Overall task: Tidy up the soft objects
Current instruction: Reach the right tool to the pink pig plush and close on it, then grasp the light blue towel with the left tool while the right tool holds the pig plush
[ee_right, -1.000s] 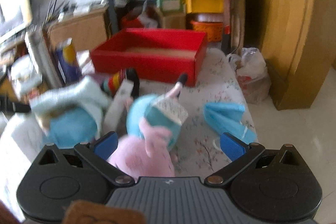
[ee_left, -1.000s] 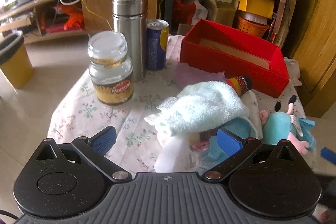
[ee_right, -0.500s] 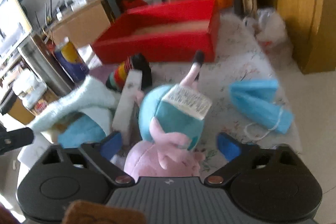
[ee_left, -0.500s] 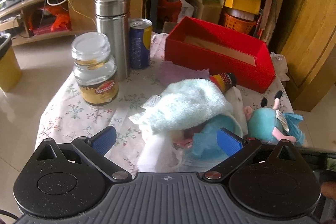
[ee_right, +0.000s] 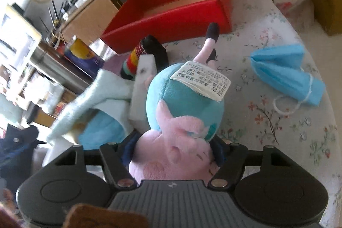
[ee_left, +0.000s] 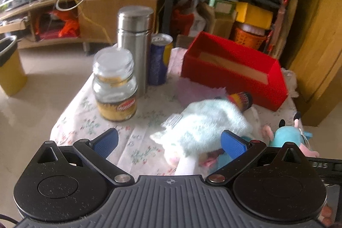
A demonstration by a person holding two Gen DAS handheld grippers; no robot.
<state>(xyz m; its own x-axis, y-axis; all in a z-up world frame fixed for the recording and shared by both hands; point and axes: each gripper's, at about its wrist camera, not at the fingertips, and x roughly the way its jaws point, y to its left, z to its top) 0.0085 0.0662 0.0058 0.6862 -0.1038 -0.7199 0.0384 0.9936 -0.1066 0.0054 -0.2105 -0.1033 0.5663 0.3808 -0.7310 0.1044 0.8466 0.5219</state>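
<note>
Flowery table (ee_right: 288,121) is holding soft things | right gripper (ee_right: 173,150) has just been closing, now squeezing the pink pig toy (ee_right: 177,142) | left gripper (ee_left: 168,141) is hanging wide open over the fluffy towel (ee_left: 205,123)

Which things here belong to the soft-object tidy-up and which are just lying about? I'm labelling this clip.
Job: plush pig, held in the right gripper; pale towel; striped sock; blue cloth; red box.
Lying about: glass jar; steel flask; drink can.
</note>
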